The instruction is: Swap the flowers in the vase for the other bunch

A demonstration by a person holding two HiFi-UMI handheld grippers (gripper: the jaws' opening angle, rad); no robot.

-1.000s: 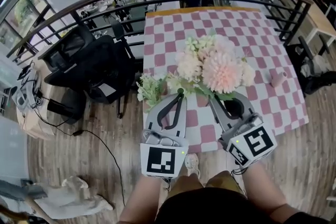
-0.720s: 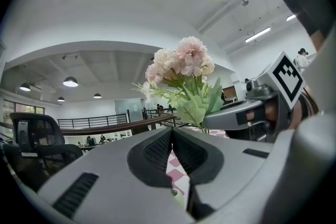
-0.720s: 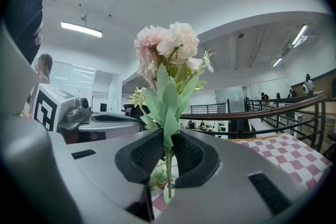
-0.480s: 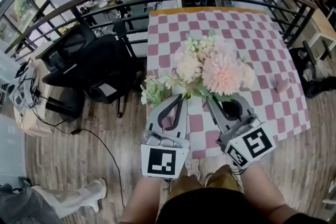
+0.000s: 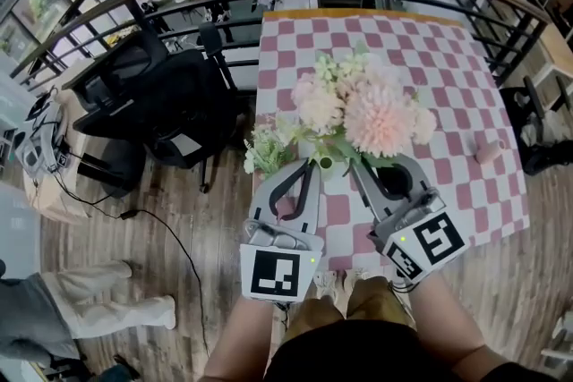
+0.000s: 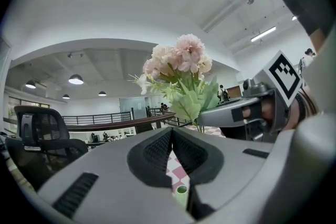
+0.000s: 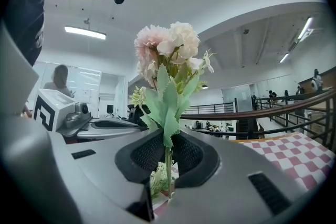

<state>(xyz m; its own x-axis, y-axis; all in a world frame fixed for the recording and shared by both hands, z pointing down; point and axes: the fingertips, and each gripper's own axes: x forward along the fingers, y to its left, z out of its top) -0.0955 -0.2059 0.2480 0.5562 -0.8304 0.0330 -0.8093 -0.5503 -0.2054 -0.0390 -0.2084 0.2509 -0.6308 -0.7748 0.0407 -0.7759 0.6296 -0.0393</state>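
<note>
The swap looks about halfway done, judging by how things lie. The right gripper (image 7: 168, 148) has its jaws closed narrow on the stem (image 7: 167, 168) of the pink bunch (image 5: 358, 107). It holds the bunch upright over the near part of the table (image 5: 430, 40), with the blooms above the jaws and the stem running down through them. The left gripper (image 5: 307, 165) is just beside it, jaws together at the tips and nothing caught between them.

The other bunch (image 5: 262, 152) lies by the table's left edge, near the left gripper and not held.

A small green rim (image 5: 325, 163) shows under the leaves between the two grippers. It may be the vase's mouth, but leaves cover most of it. So I cannot tell whether the stem is inside it or clear of it.

What is left depends on that. One bunch has to end up in the vase and the other has to lie on the table, and neither has been done yet.

The pink bunch is full, with large pale pink and cream heads. It has a few white sprigs and broad light-green leaves low down, all gathered onto a thin green stem. It looks top-heavy for so thin a stem, so it may swing in the grip. The other bunch is much smaller, mostly green with small white blooms.
</note>
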